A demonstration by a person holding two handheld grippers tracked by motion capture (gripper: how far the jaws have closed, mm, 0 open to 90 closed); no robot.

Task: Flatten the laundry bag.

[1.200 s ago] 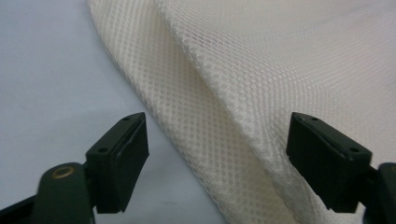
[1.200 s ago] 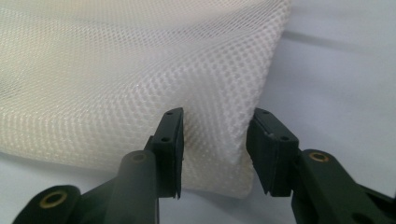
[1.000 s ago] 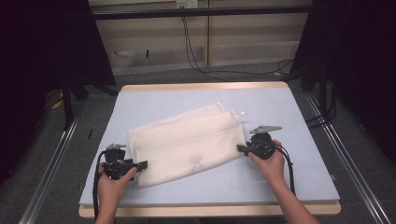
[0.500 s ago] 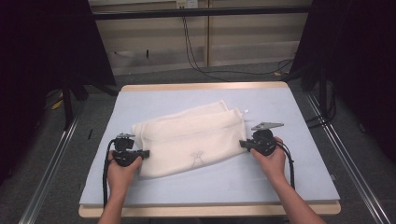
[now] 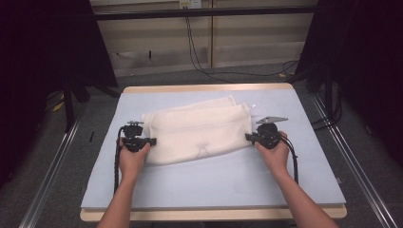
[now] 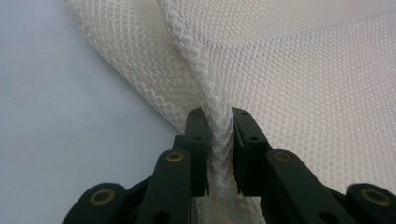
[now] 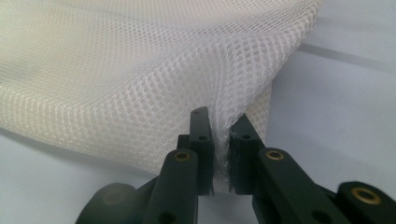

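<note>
**Mesh cloth pinched at both ends**

A folded, cream-white mesh cloth [image 5: 197,130] lies across the middle of the pale blue bench [image 5: 214,175]. At its left end, the left gripper [image 5: 151,141] is clamped on a bunched fold of the mesh [image 6: 219,135], its jaws having just closed onto it. At the cloth's right end, the right gripper [image 5: 248,137] likewise pinches the mesh edge [image 7: 222,140] tightly between narrow jaws.
</note>
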